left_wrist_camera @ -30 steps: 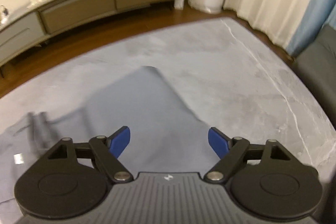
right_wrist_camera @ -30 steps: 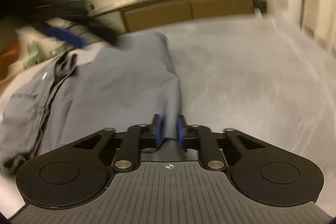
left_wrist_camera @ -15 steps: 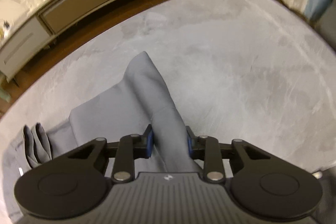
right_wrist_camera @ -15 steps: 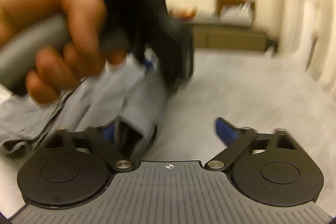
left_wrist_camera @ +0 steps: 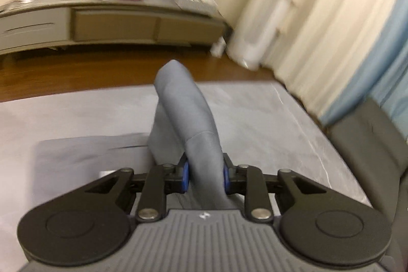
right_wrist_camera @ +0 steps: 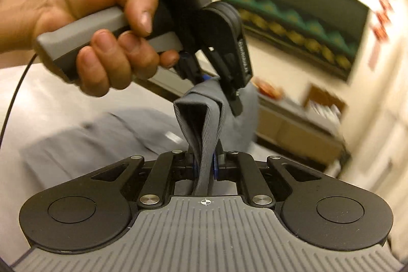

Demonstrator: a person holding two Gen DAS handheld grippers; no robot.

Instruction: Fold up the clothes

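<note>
Both grippers, left gripper (left_wrist_camera: 205, 176) and right gripper (right_wrist_camera: 204, 167), closing, clamped on grey ribbed fabric garment (left_wrist_camera: 187, 116); I'd keep edge taut, lay over pale grey rug (left_wrist_camera: 267, 119) evenly

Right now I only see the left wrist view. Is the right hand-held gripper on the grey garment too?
Observer: Yes. The right hand-held gripper has a doubled edge of the grey garment between its pads, and its jaws are closing on it.
Operator: Where does my left one sit relative to it?
Observer: The left hand-held gripper is just above and beyond the right one. It pinches the top of the same fold, and its jaws are closing as well.
Operator: How does the fabric run between them?
Observer: It is a short, upright, doubled strip from one gripper straight to the other.
</note>
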